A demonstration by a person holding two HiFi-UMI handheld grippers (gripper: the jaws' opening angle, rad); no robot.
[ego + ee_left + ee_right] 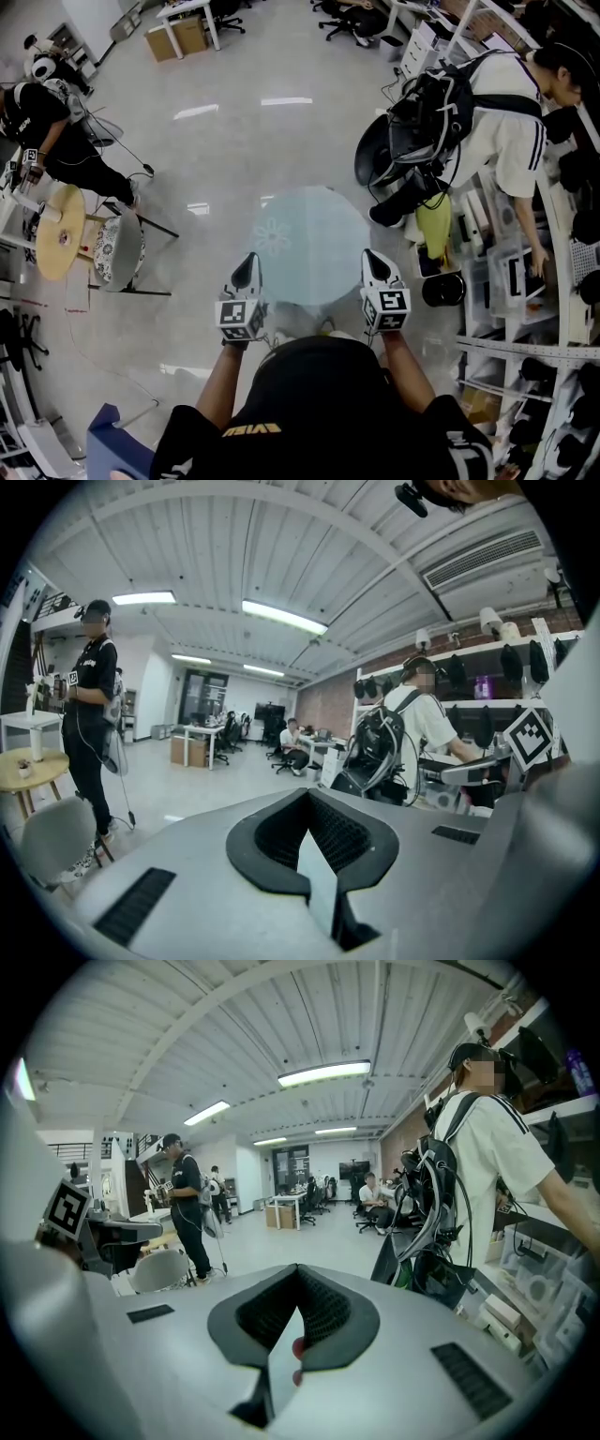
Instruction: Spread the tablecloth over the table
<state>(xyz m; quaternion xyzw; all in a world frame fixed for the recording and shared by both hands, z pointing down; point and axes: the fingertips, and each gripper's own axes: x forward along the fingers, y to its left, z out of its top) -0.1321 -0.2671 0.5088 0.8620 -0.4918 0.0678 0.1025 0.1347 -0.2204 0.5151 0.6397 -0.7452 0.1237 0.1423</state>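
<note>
I see the pale blue-green tablecloth (314, 246) lying flat over the small round bench in the middle of the floor. It covers the whole top, so none of the bench's own surface shows. A faint flower print (274, 236) sits toward the bench's left edge.

My left gripper (247, 262) is at the near-left edge of the bench and my right gripper (373, 261) at the near-right edge, well apart, with the cloth spanning between them. Both point away from me.

In the left gripper view, the left gripper's (314, 855) fingers are closed on a thin pale fold of the tablecloth (319, 878), which stands on edge between the black pads. In the right gripper view, the right gripper's (291, 1335) fingers are likewise pinched on a fold of the cloth (279, 1363), with two small red marks showing on it.

Beyond the bench's right edge, a person in a white shirt with a black backpack (497, 112) leans toward the storage shelves (553, 281). Well off its left edge are a round wooden side table (61, 232), a grey chair (120, 248) and a person in black (42, 122).
</note>
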